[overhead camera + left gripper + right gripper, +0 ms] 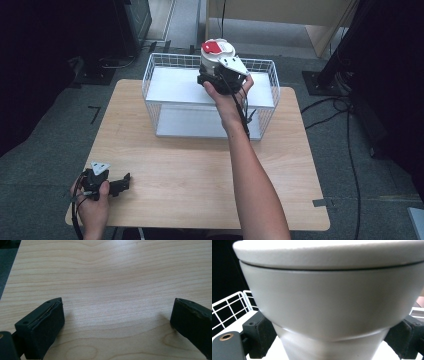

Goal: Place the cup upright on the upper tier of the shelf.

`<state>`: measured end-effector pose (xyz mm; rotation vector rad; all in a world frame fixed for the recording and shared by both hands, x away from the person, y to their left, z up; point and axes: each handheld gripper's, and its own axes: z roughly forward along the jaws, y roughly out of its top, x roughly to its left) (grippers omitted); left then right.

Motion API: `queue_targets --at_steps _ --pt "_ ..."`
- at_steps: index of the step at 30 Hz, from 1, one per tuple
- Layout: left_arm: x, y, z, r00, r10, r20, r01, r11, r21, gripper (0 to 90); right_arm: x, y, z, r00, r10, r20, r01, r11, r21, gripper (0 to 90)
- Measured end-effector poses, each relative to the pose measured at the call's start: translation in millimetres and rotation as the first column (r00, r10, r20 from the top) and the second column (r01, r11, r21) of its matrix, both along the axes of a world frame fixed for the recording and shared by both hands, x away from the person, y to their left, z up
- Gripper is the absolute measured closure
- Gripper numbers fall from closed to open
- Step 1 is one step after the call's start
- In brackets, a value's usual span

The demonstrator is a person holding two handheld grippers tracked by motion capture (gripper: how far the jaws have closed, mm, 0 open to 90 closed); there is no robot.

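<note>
1. While it rests at the near left corner of the light wooden table [200,180], the left gripper [116,186] stands agape, holding nothing.
2. Further right, the right gripper [216,80] clamps the narrow base of a white, red-lidded cup-shaped plastic container [216,56] above the white wire basket [160,75].
3. Top-heavy, the container could tip or slip if tilted.

The high view looked forward and down from above the near edge of the wooden table [200,175], taking in the white wire basket [165,70] at its far side. The left gripper view sat close over the tabletop [112,277] at the near left. The right gripper view pressed against the grey container [329,302], sharing the basket's wire [229,307] with the high view.
</note>
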<state>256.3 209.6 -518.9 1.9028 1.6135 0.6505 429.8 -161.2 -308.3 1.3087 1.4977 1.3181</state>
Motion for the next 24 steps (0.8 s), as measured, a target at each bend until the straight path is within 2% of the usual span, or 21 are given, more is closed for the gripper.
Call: queue_targets --at_steps 10,19,24 --pt "0.0 0.0 0.0 1.0000 0.000 0.000 0.000 1.0000 0.000 0.0 2.5 -1.5 1.3 0.9997 0.020 -0.017 -0.020 0.9998 -0.001 9.7" --pt "0.0 0.0 0.0 1.0000 0.000 0.000 0.000 1.0000 0.000 0.0 2.3 -3.6 2.7 0.9993 0.035 -0.008 -0.036 0.9993 -0.015 9.2" --pt "0.0 0.0 0.0 1.0000 0.000 0.000 0.000 1.0000 0.000 0.0 1.2 -6.3 3.5 0.9985 0.050 0.021 -0.050 0.9984 0.027 8.6"
